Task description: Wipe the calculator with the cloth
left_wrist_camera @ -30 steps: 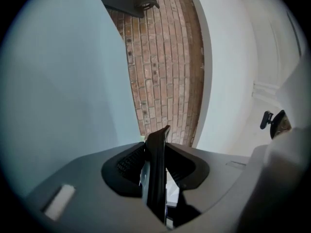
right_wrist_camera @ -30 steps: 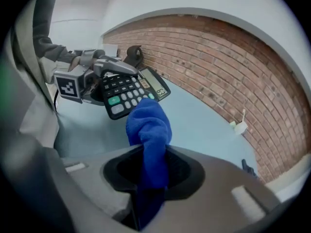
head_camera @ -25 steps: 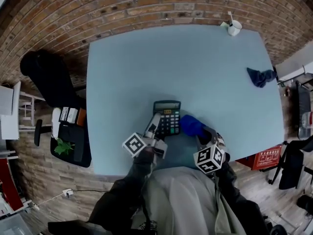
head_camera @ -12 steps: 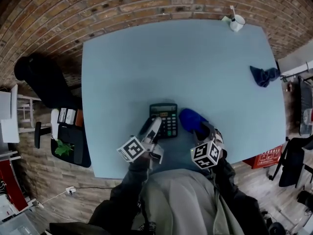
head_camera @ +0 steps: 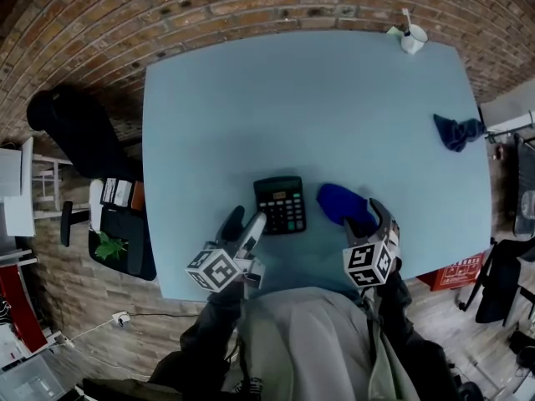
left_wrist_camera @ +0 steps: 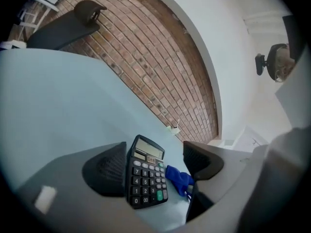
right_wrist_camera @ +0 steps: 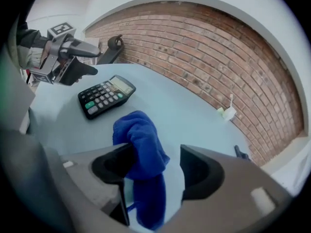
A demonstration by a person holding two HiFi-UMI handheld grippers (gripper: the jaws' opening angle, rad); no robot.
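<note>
A black calculator (head_camera: 280, 205) lies flat near the front edge of the pale blue table (head_camera: 309, 98). Right of it sits a bunched blue cloth (head_camera: 341, 204). My left gripper (head_camera: 242, 222) is by the calculator's near left corner, its jaws opening wide. In the left gripper view the calculator (left_wrist_camera: 146, 172) shows just ahead between the fingers, and neither pad presses on it. My right gripper (head_camera: 369, 221) is at the cloth's near side, its jaws also opening. The cloth (right_wrist_camera: 141, 144) rests against the left pad with a gap to the right pad.
A white cup (head_camera: 411, 38) stands at the far right corner. A second dark blue cloth (head_camera: 457, 132) lies at the table's right edge. A black chair (head_camera: 71, 128) and a bag holding a plant (head_camera: 113, 242) are at the left, a red crate (head_camera: 456, 267) at the right.
Both grippers opened. The left one drew back off the calculator's left side toward me. The right one let go of the cloth and shifted right.
</note>
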